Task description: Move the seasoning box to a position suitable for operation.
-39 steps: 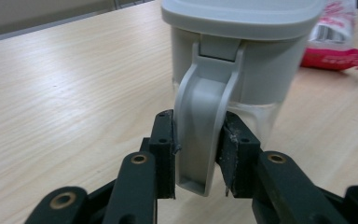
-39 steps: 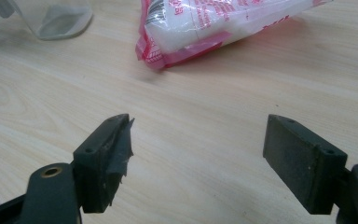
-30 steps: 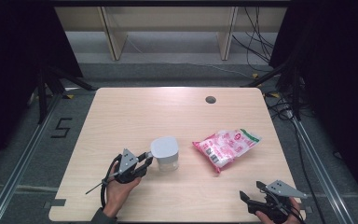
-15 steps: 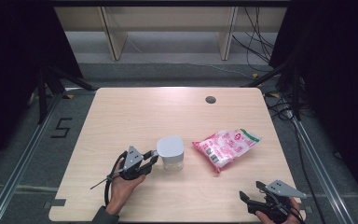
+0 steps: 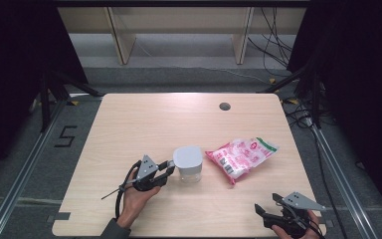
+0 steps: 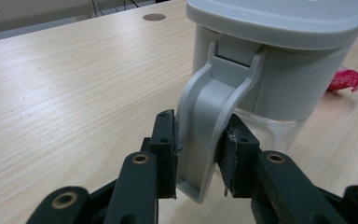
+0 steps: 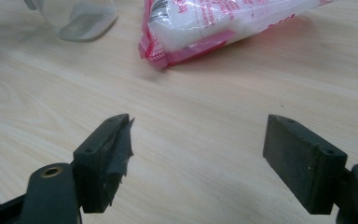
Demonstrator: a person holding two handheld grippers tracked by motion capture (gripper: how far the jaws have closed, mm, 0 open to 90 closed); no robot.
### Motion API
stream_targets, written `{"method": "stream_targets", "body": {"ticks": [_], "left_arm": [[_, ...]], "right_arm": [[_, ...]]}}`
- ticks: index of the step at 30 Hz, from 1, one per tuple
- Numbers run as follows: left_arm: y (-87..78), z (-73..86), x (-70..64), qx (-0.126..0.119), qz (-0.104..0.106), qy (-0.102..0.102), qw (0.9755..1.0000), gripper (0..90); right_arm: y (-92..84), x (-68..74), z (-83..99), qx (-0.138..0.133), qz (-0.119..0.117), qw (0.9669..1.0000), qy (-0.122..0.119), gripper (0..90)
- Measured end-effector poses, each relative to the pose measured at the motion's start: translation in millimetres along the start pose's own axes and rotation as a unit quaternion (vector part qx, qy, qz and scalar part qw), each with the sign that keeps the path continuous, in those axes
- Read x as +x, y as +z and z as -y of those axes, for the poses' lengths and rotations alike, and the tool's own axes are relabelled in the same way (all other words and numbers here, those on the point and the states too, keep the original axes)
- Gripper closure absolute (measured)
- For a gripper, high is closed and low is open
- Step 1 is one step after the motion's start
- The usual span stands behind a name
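A clear container with a grey lid (image 5: 187,162) stands upright near the table's front middle. Its grey side handle (image 6: 209,116) hangs down from the lid (image 6: 279,28). My left gripper (image 5: 168,168) reaches in from the left, and its black pads (image 6: 165,140) press on both sides of that handle. A pink and white bag (image 5: 241,157) lies flat just right of the container. My right gripper (image 5: 266,203) rests at the front right edge with its jaws wide apart (image 7: 200,123) and only bare wood between them. The bag (image 7: 214,23) and the container's clear base (image 7: 79,18) lie beyond it.
The wooden table (image 5: 144,119) has a round cable hole (image 5: 224,106) at the back right. Behind it stand shelf legs (image 5: 119,40) and loose cables (image 5: 278,35) on the floor. A "5" mark (image 5: 65,135) is on the floor at the left.
My left gripper and the container have shifted a little to the right, toward the bag. The right gripper and the bag have stayed put.
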State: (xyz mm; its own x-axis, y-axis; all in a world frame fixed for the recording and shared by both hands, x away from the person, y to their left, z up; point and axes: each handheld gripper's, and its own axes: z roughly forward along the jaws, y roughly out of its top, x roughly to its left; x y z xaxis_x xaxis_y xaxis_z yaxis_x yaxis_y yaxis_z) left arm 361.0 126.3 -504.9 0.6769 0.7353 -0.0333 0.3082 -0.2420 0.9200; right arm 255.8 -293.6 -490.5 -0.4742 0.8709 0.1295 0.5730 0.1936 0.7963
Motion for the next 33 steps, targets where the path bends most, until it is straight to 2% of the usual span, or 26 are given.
{"method": "stream_targets", "body": {"ticks": [1,3,4,5,6,7,8,9,10,11,12,13,16,17,18,19,20,21,22,24,25,28,31,32,33], "left_arm": [[-2.0,0.4,-2.8,0.003,0.001,0.003,1.0,68.7],[-4.7,1.4,-6.6,0.005,0.014,0.007,0.9999,68.5],[-5.2,1.9,-7.9,0.004,0.023,0.008,0.9997,68.1],[-7.3,2.5,-12.6,0.005,0.037,0.008,0.9993,68.0],[-8.0,2.9,-14.9,0.005,0.04,0.007,0.9992,67.9],[-8.0,2.9,-14.9,0.005,0.04,0.007,0.9992,67.9],[-6.8,3.3,-16.3,0.002,0.046,0.006,0.9989,67.8],[-5.7,3.2,-17.7,0.001,0.051,0.003,0.9987,67.8],[-2.7,2.7,-19.3,0.0,0.06,-0.003,0.9982,67.5],[-2.7,2.7,-19.3,0.0,0.06,-0.003,0.9982,67.5],[-1.3,2.0,-19.0,0.005,0.057,0.004,0.9984,67.5],[1.2,1.1,-20.2,0.002,0.061,0.001,0.9982,67.6],[9.3,-2.7,-17.4,0.002,0.056,0.003,0.9984,67.6],[9.6,-3.7,-16.1,0.007,0.053,0.008,0.9986,67.7],[9.6,-3.7,-16.1,0.007,0.053,0.008,0.9986,67.7],[11.5,-4.2,-15.2,0.003,0.053,0.006,0.9985,67.7],[11.6,-5.4,-13.3,0.009,0.047,0.013,0.9987,67.8],[13.3,-5.8,-11.9,0.006,0.046,0.01,0.9989,67.8],[14.4,-6.3,-9.8,0.006,0.042,0.009,0.999,67.8],[18.7,-7.5,-4.1,0.003,0.039,0.003,0.9992,67.8],[18.7,-7.5,-4.1,0.003,0.039,0.003,0.9992,67.8],[23.2,-9.6,1.0,0.003,0.033,0.003,0.9995,67.9],[24.6,-10.1,3.8,0.003,0.031,0.0,0.9995,68.0],[25.2,-10.1,5.2,0.002,0.032,0.0,0.9995,68.0],[25.8,-10.2,6.3,0.0,0.034,-0.001,0.9994,68.0]], "right_arm": [[0.7,-1.7,0.2,-0.002,0.002,1.0,-0.007,24.4],[0.0,-1.1,0.3,0.001,-0.002,1.0,-0.001,24.4],[0.8,-0.8,0.2,0.001,0.009,1.0,-0.001,24.4],[0.7,-0.4,0.3,0.001,0.009,1.0,0.001,24.4],[0.0,1.5,0.6,0.003,0.006,0.9999,0.011,24.4],[0.0,1.5,0.6,0.003,0.006,0.9999,0.011,24.4],[1.1,-1.4,0.2,-0.004,0.008,0.9999,-0.008,24.4],[1.1,-1.4,0.2,-0.004,0.008,0.9999,-0.008,24.4],[0.1,-1.1,0.0,-0.004,-0.003,1.0,-0.005,24.4],[0.1,-1.1,0.0,-0.004,-0.003,1.0,-0.005,24.4],[1.0,-0.7,0.2,-0.002,0.007,1.0,-0.005,24.4],[0.5,1.9,0.3,0.003,0.006,0.9999,0.009,24.4],[0.3,0.9,0.5,0.0,0.006,1.0,0.007,24.4],[-0.3,2.0,0.8,0.007,0.01,0.9998,0.013,24.4],[-0.3,2.0,0.8,0.007,0.01,0.9998,0.013,24.4],[1.0,-1.1,0.5,0.003,0.015,0.9999,-0.004,24.4],[1.0,-1.0,0.5,0.003,0.015,0.9999,-0.003,24.4],[0.4,-1.9,0.6,0.003,0.01,0.9999,-0.008,24.4],[-0.1,-1.1,0.4,0.001,-0.001,1.0,-0.002,24.4],[1.1,-0.5,0.2,0.0,0.007,1.0,0.0,24.4],[0.1,-1.3,0.4,0.001,-0.001,1.0,-0.003,24.4],[0.4,-1.7,0.5,0.0,0.001,1.0,-0.003,24.4],[-0.2,-0.9,0.6,0.001,0.001,1.0,0.004,24.4],[-1.0,1.8,0.9,0.005,0.002,0.9998,0.017,24.4],[-0.6,1.1,1.0,0.008,0.008,0.9999,0.011,24.4]]}}
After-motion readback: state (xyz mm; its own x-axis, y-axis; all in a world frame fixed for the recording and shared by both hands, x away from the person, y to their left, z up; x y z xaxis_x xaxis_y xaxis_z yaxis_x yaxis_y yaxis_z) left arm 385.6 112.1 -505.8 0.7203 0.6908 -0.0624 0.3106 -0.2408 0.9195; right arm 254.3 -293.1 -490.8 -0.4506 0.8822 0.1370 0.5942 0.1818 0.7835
